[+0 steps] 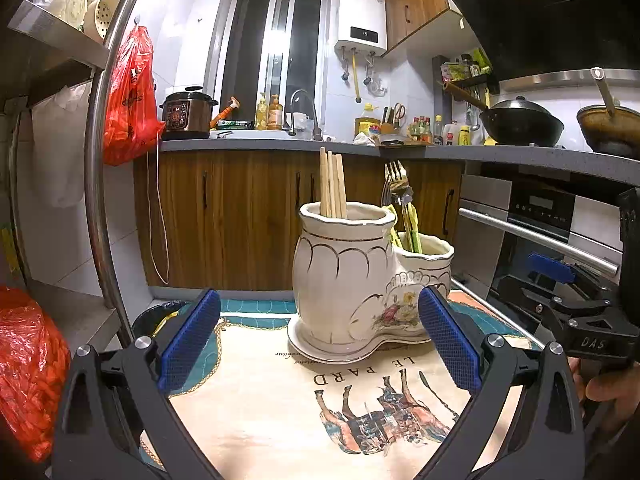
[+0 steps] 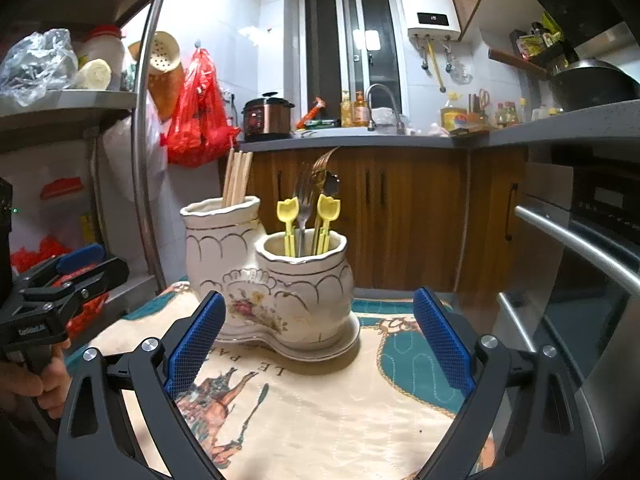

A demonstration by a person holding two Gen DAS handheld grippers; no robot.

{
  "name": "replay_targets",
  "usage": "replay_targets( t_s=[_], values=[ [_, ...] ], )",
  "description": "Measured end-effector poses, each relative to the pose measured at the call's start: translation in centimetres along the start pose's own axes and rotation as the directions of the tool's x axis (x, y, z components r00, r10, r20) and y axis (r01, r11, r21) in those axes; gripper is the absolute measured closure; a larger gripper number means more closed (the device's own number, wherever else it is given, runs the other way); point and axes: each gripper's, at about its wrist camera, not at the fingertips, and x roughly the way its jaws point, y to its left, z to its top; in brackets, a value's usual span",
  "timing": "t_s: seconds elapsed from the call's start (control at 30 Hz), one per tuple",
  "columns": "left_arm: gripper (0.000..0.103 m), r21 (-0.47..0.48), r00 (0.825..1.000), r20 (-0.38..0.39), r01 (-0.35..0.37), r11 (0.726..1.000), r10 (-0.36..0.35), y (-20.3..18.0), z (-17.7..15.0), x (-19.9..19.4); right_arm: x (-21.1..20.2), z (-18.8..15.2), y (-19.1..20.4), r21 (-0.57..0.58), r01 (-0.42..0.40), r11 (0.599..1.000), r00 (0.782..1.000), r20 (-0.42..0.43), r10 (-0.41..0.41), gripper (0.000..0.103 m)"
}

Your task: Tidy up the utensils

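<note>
A white ceramic double-pot utensil holder [image 1: 348,280] [image 2: 276,280] stands on a printed cloth. Its taller pot holds several wooden chopsticks [image 1: 332,184] [image 2: 237,178]. Its shorter pot holds metal forks [image 1: 396,184] [image 2: 304,200] and yellow tulip-topped utensils [image 2: 329,208] [image 1: 412,232]. My left gripper [image 1: 320,340] is open and empty, just in front of the holder. My right gripper [image 2: 318,338] is open and empty, also in front of the holder. Each gripper shows at the edge of the other's view: the right one [image 1: 560,280] and the left one [image 2: 72,268].
The cloth [image 1: 280,400] [image 2: 320,420] covers the small table. A steel rack [image 1: 100,160] [image 2: 144,160] with red bags [image 1: 24,360] stands at the left. An oven with a bar handle [image 1: 540,236] [image 2: 580,240] is at the right. Wooden cabinets and a counter lie behind.
</note>
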Motion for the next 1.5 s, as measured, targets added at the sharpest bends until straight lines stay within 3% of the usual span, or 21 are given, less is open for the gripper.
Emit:
replay_targets(
  t_s=[1.5],
  values=[
    [0.005,0.013,1.000,-0.023,-0.018,1.000,0.018,-0.19,-0.33,0.03,0.18,-0.04,0.49,-0.028,-0.025,0.999,1.000,-0.010,0.025,0.009]
  ],
)
